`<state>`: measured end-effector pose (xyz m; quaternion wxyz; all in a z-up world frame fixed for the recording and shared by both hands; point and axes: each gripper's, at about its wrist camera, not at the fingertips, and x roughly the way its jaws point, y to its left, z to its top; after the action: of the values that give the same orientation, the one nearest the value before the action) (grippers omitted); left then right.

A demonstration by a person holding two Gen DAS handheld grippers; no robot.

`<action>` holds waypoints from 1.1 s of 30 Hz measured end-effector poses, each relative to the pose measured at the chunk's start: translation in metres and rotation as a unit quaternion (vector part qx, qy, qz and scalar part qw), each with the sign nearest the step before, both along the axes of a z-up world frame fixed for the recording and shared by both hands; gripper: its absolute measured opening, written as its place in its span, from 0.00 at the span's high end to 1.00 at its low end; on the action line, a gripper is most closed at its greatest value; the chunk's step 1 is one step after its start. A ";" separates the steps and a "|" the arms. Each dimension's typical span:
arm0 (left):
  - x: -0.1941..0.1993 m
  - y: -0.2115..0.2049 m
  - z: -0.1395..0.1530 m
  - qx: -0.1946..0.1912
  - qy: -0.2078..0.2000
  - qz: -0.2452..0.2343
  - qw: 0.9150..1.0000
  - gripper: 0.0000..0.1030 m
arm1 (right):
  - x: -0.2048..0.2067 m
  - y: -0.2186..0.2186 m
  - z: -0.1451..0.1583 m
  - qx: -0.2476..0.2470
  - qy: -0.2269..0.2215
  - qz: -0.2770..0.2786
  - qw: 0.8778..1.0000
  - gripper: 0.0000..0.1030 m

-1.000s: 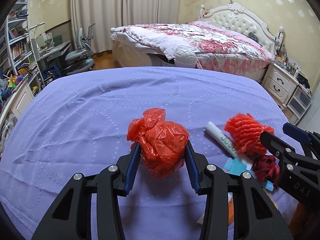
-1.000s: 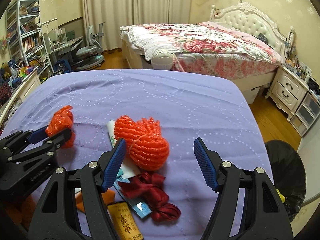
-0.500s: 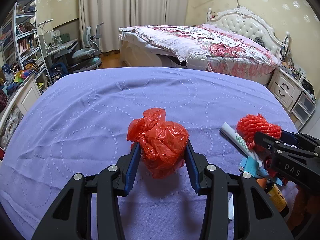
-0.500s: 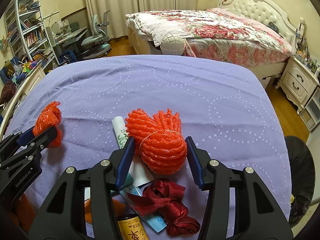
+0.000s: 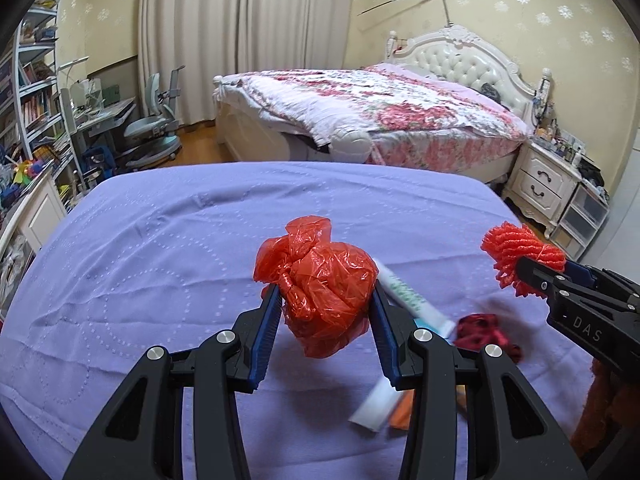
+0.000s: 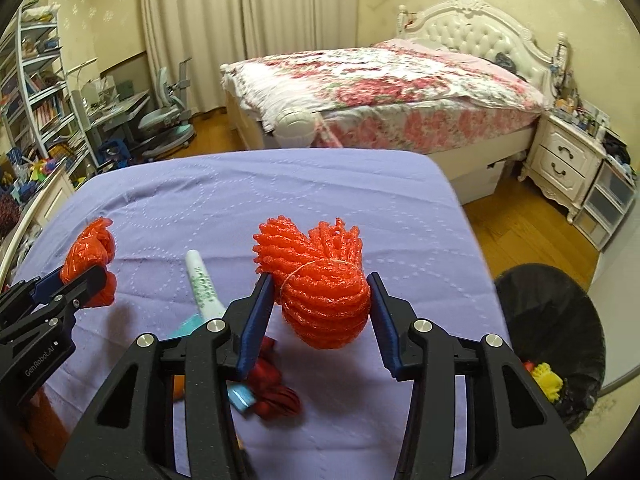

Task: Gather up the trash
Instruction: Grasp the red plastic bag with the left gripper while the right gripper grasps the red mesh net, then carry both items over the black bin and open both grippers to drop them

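Purple quilt (image 5: 168, 248) under both claws, flowered bed (image 5: 380, 116) beyond. Left gripper (image 5: 323, 300) clamped on red bag (image 5: 320, 280), right gripper (image 6: 322, 300) clamped on foam net (image 6: 324, 292), both lifted. Bin (image 6: 552, 320) past right edge.

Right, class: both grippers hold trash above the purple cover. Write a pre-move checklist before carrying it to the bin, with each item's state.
1. Left gripper grips the plastic bag: ok.
2. Right gripper grips the foam net: ok.
3. Both loads are off the cover: ok.
4. Bin is open: ok.
5. Path to bin clear: cannot tell.
6. Tube and ribbon remain: not ok.
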<state>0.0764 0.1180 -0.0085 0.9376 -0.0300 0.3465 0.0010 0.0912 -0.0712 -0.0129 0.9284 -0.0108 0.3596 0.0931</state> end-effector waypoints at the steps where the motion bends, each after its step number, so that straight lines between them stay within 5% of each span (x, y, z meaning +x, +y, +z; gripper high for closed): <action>1: -0.001 -0.006 0.002 -0.001 -0.002 -0.006 1.000 0.57 | -0.003 -0.006 0.002 0.000 -0.003 -0.006 1.000 0.55; 14: -0.008 -0.106 0.016 -0.002 -0.027 -0.098 0.995 0.57 | -0.038 -0.103 0.012 -0.006 -0.038 -0.112 0.993 0.55; 33: 0.005 -0.248 -0.001 0.024 -0.025 -0.209 0.977 0.57 | -0.050 -0.216 -0.004 -0.016 -0.042 -0.240 0.970 0.55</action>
<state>0.0812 -0.1304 -0.0098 0.9260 0.0658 0.3214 -0.1870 0.0412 -0.2875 -0.0172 0.9377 0.0572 0.3136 -0.1382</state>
